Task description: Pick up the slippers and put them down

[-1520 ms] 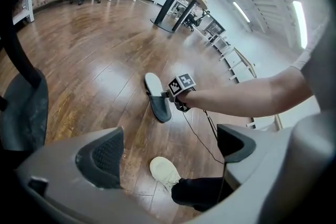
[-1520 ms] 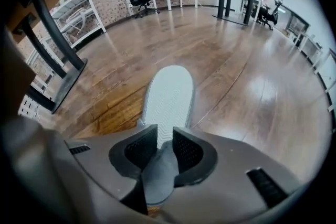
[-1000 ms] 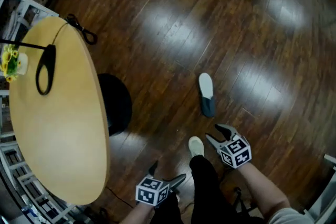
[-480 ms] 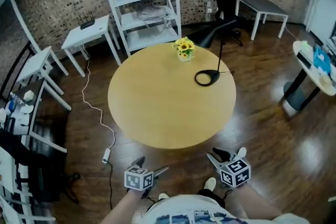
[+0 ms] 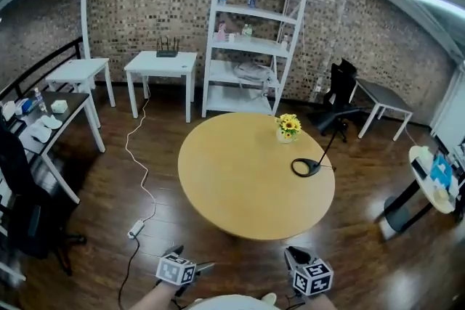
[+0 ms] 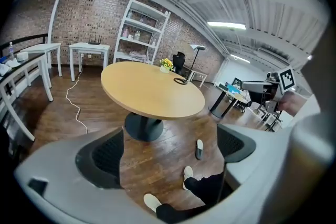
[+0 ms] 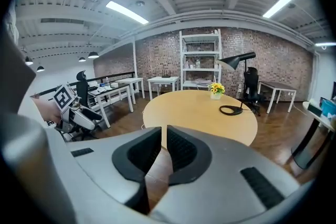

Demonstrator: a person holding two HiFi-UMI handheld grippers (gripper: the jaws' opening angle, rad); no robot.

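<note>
Floorboards [image 5: 109, 185] of dark wood run to a brick wall [image 5: 145, 3]. A round table [image 5: 247, 170] stands mid-room, carrying a flower pot [image 5: 288, 128] and a lamp base [image 5: 306, 168]. White shelving [image 5: 251, 40] and a desk [image 5: 160, 63] line the wall, and a cable [image 5: 136, 229] trails over the floor. One slipper [image 6: 199, 148] lies on the floor near the table pedestal [image 6: 143, 127], framed by the wide-parted, empty jaws of the left gripper [image 6: 168, 150]. The person's pale-shod foot [image 6: 187, 173] is partly cut off. The right gripper [image 7: 164, 147] has its jaws drawn together on nothing.

round wooden table [image 5: 247, 178], white shelving [image 5: 254, 40]
</note>
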